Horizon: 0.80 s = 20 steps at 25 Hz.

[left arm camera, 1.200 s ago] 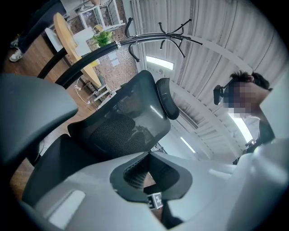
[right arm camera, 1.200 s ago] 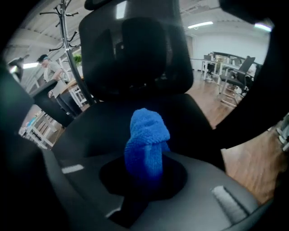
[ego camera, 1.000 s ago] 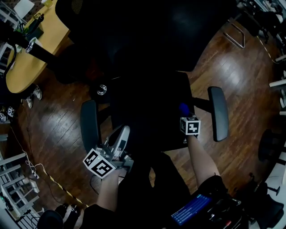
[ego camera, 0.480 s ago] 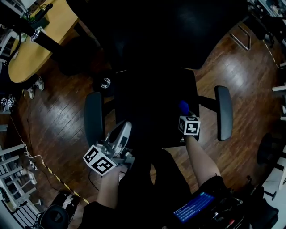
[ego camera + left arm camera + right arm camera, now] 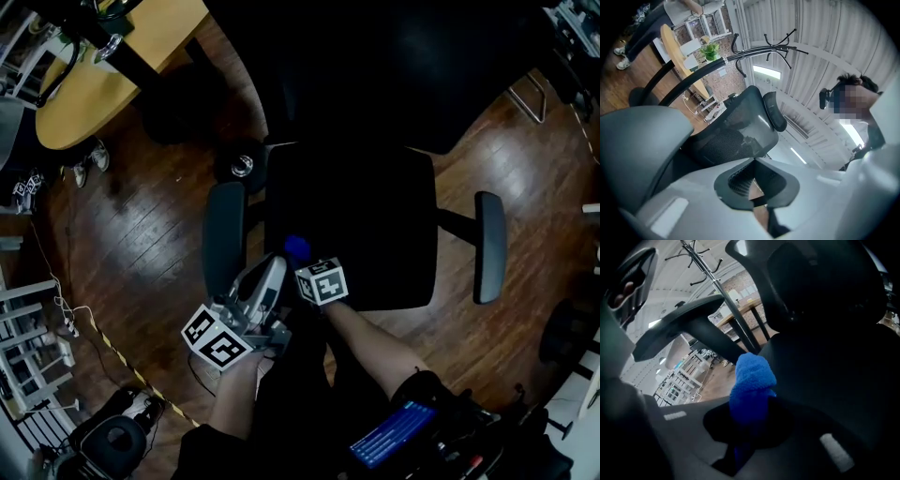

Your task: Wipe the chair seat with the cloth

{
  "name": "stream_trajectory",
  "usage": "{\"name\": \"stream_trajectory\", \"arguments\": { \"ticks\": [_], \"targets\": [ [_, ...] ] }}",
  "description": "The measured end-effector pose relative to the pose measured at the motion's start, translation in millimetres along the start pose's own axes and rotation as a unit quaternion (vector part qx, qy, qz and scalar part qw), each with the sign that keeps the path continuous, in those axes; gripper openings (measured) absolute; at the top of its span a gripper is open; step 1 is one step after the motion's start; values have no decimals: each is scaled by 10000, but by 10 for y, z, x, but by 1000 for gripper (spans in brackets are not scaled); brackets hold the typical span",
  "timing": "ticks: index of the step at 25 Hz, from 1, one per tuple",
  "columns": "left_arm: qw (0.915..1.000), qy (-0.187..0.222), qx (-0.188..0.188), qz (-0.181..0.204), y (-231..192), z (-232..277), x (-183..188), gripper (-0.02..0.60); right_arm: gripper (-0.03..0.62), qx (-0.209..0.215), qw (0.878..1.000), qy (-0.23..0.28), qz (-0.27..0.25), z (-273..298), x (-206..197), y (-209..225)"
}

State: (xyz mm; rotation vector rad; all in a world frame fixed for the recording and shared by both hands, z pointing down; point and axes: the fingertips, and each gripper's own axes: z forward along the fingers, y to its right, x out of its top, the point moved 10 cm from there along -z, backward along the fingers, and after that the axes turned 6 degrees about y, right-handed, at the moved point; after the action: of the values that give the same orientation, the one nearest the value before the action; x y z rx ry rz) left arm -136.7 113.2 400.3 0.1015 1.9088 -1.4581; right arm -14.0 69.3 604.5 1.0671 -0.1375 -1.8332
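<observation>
The black chair seat (image 5: 361,220) fills the middle of the head view, between its left armrest (image 5: 225,239) and right armrest (image 5: 489,247). My right gripper (image 5: 302,261) is shut on a blue cloth (image 5: 297,248) at the seat's front left corner, close to the left armrest. In the right gripper view the cloth (image 5: 751,380) sticks out of the right gripper (image 5: 750,416) over the dark seat (image 5: 834,380). My left gripper (image 5: 270,275) hangs just off the seat's front left, shut with nothing in it. It (image 5: 757,180) points up at the mesh backrest (image 5: 736,131).
A wooden table (image 5: 103,84) stands at the back left on the plank floor. A large black chair back (image 5: 394,66) rises behind the seat. A cable (image 5: 94,347) trails over the floor at the left. A coat stand (image 5: 778,44) shows in the left gripper view.
My right gripper has carried the cloth leftwards across the seat's front, from near the right armrest to the left corner. The left gripper has kept its place.
</observation>
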Motion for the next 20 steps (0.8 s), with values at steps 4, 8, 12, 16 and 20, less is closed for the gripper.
{"name": "stream_trajectory", "arguments": {
  "ticks": [4, 8, 12, 16, 20],
  "targets": [
    [10000, 26, 14, -4, -34, -17, 33, 2, 38, 140, 9993, -150, -317, 174, -75, -99],
    [10000, 7, 14, -16, -82, -31, 18, 2, 38, 92, 9997, 25, -240, 74, -100, 12],
    [10000, -86, -18, -17, -101, -2, 35, 2, 38, -563, 9981, 108, -239, -250, -117, 456],
    [9998, -167, -90, -20, -91, 133, 4, 2, 38, -1348, 9905, 221, -132, -836, -222, 1158],
    [9995, -253, -166, -39, -57, 249, -46, 2, 38, -2251, 9734, 365, 209, -1582, -318, 1780]
  ]
}}
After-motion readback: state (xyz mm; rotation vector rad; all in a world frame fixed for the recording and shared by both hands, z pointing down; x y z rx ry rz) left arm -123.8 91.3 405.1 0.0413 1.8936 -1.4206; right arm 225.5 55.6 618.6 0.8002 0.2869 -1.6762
